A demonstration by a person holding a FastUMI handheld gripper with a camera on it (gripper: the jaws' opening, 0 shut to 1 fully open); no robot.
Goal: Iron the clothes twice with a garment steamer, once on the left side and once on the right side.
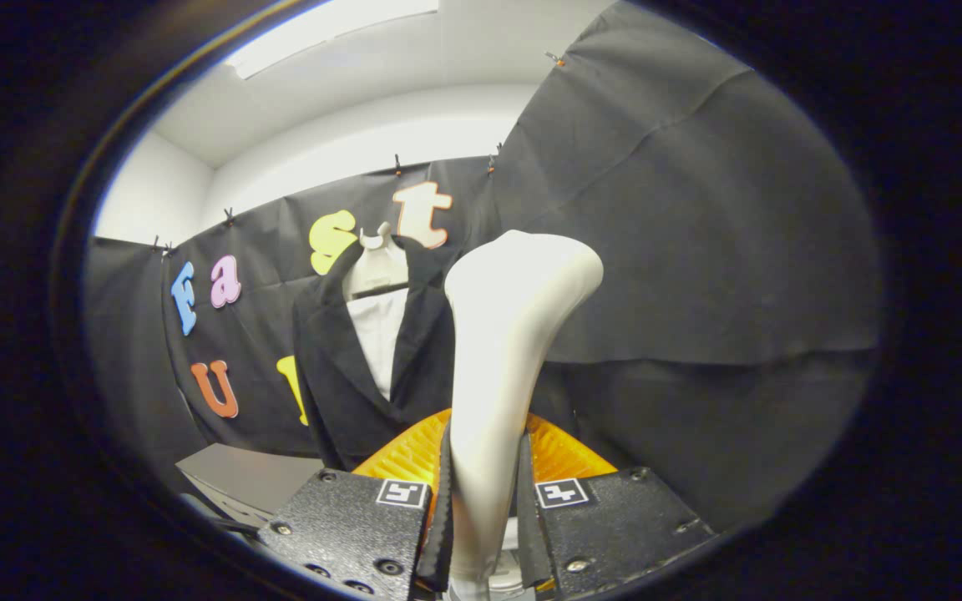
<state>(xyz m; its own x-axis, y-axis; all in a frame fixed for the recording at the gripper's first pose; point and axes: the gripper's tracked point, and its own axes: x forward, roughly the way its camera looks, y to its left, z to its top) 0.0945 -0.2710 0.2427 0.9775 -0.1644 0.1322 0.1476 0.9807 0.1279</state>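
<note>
While the tongs (485, 509) are clamping the slim neck of a white plastic garment steamer (502, 351), both fingers are pressing against its handle from either side, closed down to the handle's width and no further. That handle is rising upright between the fingers and flaring into a broad, rounded head above them, which is tipping slightly towards the right. Behind the handle, just ahead of the fingertips, a ribbed orange plastic part (414, 455) is fanning out on both sides; whether it belongs to the steamer cannot be told. Gripping low on the neck is probably keeping the head free to reach cloth. Beyond the steamer, slightly to its left, a black suit jacket (347, 376) is hanging open over a white shirt (379, 334) on a pale headless mannequin (377, 259), standing against the black cloth booth wall (698, 250). Dressing the clothes on an upright form is likely holding the fabric vertical so steam can be run down each side. Steamer and jacket are sitting well apart, so neither pass looks begun. A grey counter (239, 472) is lying below the jacket.
</note>
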